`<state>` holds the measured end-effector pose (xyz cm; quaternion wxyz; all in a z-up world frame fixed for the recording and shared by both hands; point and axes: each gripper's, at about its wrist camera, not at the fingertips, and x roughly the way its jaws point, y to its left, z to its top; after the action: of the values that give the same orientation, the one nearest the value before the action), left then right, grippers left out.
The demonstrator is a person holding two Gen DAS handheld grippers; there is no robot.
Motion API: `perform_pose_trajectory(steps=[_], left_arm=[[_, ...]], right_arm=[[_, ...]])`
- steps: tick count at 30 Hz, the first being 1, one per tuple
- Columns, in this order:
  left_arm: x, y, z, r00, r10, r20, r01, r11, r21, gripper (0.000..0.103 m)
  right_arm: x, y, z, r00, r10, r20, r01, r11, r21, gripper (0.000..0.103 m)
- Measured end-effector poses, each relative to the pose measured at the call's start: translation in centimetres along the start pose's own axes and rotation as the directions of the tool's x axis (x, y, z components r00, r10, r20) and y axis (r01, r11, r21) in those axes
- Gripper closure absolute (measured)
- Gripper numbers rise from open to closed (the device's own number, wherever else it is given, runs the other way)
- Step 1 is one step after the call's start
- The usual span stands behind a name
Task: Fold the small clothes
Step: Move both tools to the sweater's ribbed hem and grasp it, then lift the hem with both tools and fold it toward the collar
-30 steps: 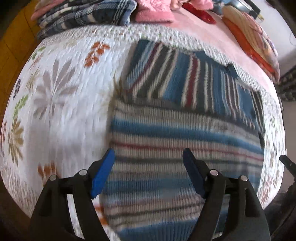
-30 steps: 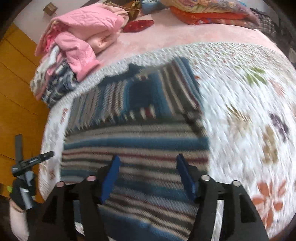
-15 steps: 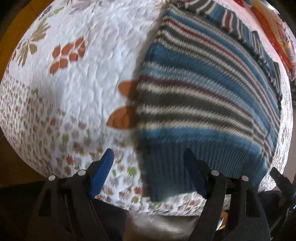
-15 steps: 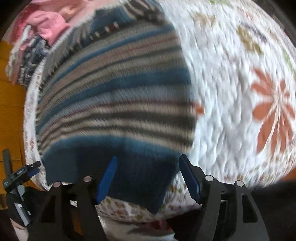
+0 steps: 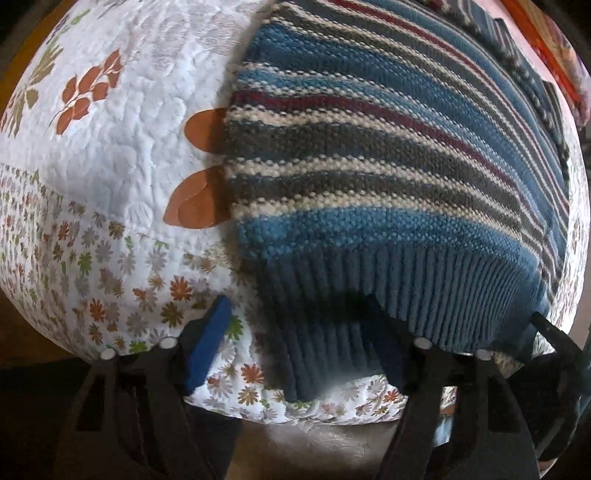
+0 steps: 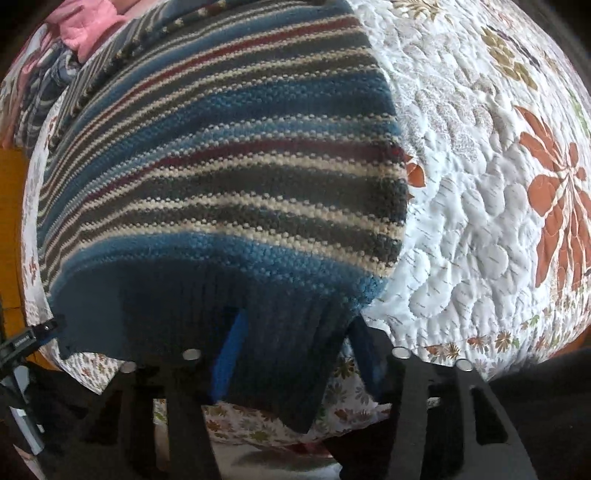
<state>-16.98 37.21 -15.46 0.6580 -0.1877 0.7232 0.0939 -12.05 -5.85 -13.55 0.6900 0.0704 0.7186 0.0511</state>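
Observation:
A knitted sweater (image 5: 388, 155) striped in blue, grey, cream and maroon lies flat on a white floral quilt (image 5: 122, 155). Its ribbed blue hem (image 5: 369, 295) hangs over the near edge of the bed. My left gripper (image 5: 295, 343) is open, its fingers either side of the hem's left corner. In the right wrist view the same sweater (image 6: 221, 166) fills the left half. My right gripper (image 6: 297, 354) is open, with the hem's right corner (image 6: 288, 350) hanging between its blue pads (image 6: 231, 354). Neither gripper is closed on the cloth.
A pile of pink clothes (image 6: 85, 26) and plaid fabric (image 6: 44, 85) lies at the far left of the bed. Orange bedding (image 5: 557, 51) sits far right. The quilt's edge (image 6: 480, 354) drops off just in front of both grippers. Orange wooden floor (image 6: 11, 221) shows on the left.
Both grippers have pulled back from above the sweater's middle down to its ribbed hem at the bed's near edge. Both stayed open throughout.

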Motion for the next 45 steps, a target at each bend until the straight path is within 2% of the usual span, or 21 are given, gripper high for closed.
perform_pose_trajectory(steps=[2,3,5,6,11,14,17,19,22,26,30,35,42,45], left_arm=[[0.1,-0.3,-0.1,0.999,-0.045,-0.006,0.045,0.999,-0.002,0.067],[0.0,-0.4,-0.2,0.998,-0.058,-0.004,0.058,0.998,-0.001,0.071],[-0.2,-0.5,-0.3,0.998,-0.067,0.009,0.067,0.998,0.006,0.090],[-0.5,-0.4,-0.3,0.995,-0.100,0.018,0.100,0.995,-0.001,0.092],[-2.8,0.4,-0.6,0.976,-0.197,0.093,0.197,0.980,0.003,0.094],[-5.4,0.4,-0.8,0.949,-0.260,0.178,0.256,0.966,0.041,0.094],[-8.0,-0.5,-0.7,0.932,-0.250,0.261,0.234,0.968,0.091,0.094],[-9.5,-1.0,-0.2,0.916,-0.245,0.318,0.217,0.969,0.121,0.094],[-10.5,-1.7,1.0,0.904,-0.255,0.343,0.225,0.966,0.124,0.094],[-11.1,-1.3,3.4,0.904,-0.256,0.341,0.233,0.966,0.110,0.094],[-10.8,-2.7,7.0,0.914,-0.246,0.324,0.219,0.969,0.116,0.094],[-8.7,-2.9,11.4,0.929,-0.244,0.277,0.232,0.970,0.078,0.094],[-5.7,-3.0,15.5,0.944,-0.249,0.217,0.248,0.968,0.030,0.093],[-4.7,-3.6,16.9,0.950,-0.239,0.199,0.238,0.971,0.027,0.089]], right_arm=[[0.0,0.5,-0.2,1.000,0.021,0.014,-0.021,1.000,-0.013,0.074],[0.2,1.2,-0.3,1.000,0.021,0.024,-0.021,1.000,-0.010,0.081],[-0.1,0.9,-0.3,0.998,0.061,0.032,-0.061,0.998,0.009,0.089],[-0.4,0.6,-0.3,0.995,0.096,0.042,-0.097,0.995,0.026,0.090],[-2.2,0.4,0.0,0.971,0.217,0.103,-0.221,0.975,0.034,0.092],[-4.6,0.5,1.0,0.948,0.267,0.174,-0.271,0.962,0.000,0.092],[-6.9,0.7,2.0,0.930,0.291,0.224,-0.289,0.956,-0.040,0.092],[-7.8,0.7,3.6,0.929,0.289,0.233,-0.283,0.957,-0.058,0.092],[-8.5,0.7,5.2,0.927,0.298,0.228,-0.291,0.955,-0.064,0.092],[-8.9,1.2,7.5,0.927,0.306,0.216,-0.300,0.952,-0.064,0.092],[-8.8,1.1,10.7,0.937,0.295,0.187,-0.290,0.956,-0.052,0.092],[-6.8,0.9,14.2,0.945,0.293,0.148,-0.295,0.955,-0.004,0.092],[-2.8,0.1,18.1,0.952,0.293,0.089,-0.300,0.951,0.069,0.092],[-1.5,-1.0,19.3,0.940,0.332,0.074,-0.340,0.932,0.124,0.092]])
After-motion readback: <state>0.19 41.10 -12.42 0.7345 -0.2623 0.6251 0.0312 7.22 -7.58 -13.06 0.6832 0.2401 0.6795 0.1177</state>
